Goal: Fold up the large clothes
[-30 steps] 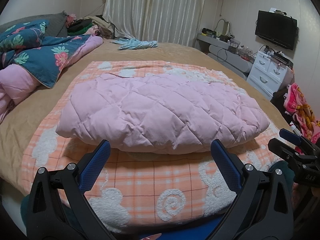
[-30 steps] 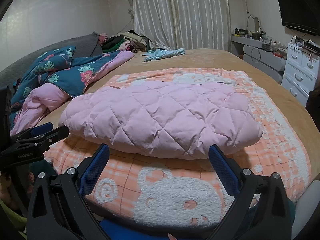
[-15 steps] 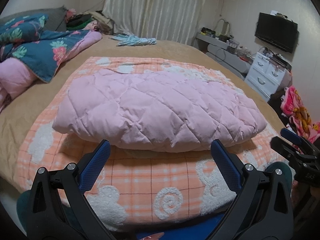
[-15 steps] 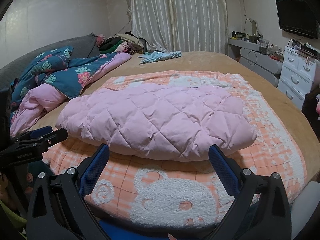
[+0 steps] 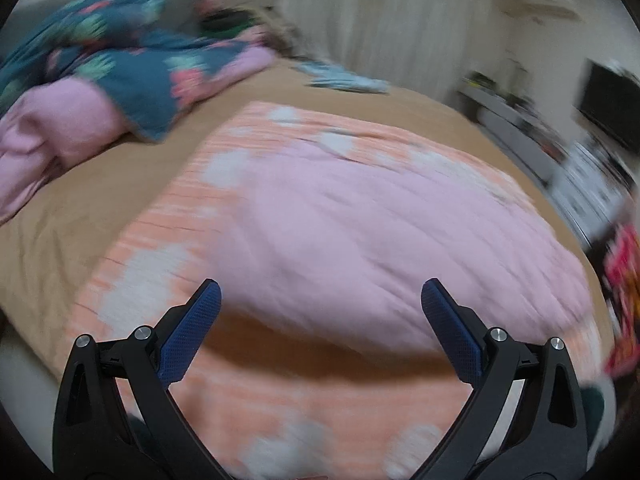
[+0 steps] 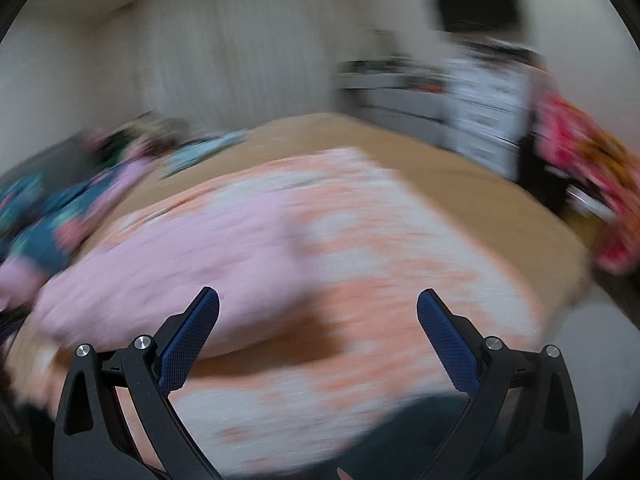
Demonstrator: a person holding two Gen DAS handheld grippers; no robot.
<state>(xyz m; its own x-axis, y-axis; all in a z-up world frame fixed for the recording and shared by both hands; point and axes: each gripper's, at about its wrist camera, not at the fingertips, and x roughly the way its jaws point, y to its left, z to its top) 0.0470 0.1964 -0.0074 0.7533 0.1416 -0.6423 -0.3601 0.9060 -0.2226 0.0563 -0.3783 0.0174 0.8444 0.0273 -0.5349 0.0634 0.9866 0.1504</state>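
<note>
A pink quilted garment [image 5: 380, 240] lies folded into a puffy bundle on an orange-and-white plaid blanket [image 5: 288, 408] spread over the bed. It also shows in the right wrist view [image 6: 180, 264], left of centre. My left gripper [image 5: 320, 320] is open and empty, near the bundle's front edge. My right gripper [image 6: 318, 324] is open and empty, over the blanket [image 6: 400, 300] beside the bundle's right end. Both views are blurred by motion.
A teal floral duvet with pink lining [image 5: 120, 76] is heaped at the bed's left. A light blue cloth [image 5: 344, 80] lies near the curtains. White drawers [image 6: 484, 108] and a bright pink-orange cloth [image 6: 592, 176] stand right of the bed. The tan bedcover [image 5: 100, 208] surrounds the blanket.
Both grippers have swung quickly, blurring the views: the left view has turned left, the right view has turned right. Both stay open. The bundle has not moved.
</note>
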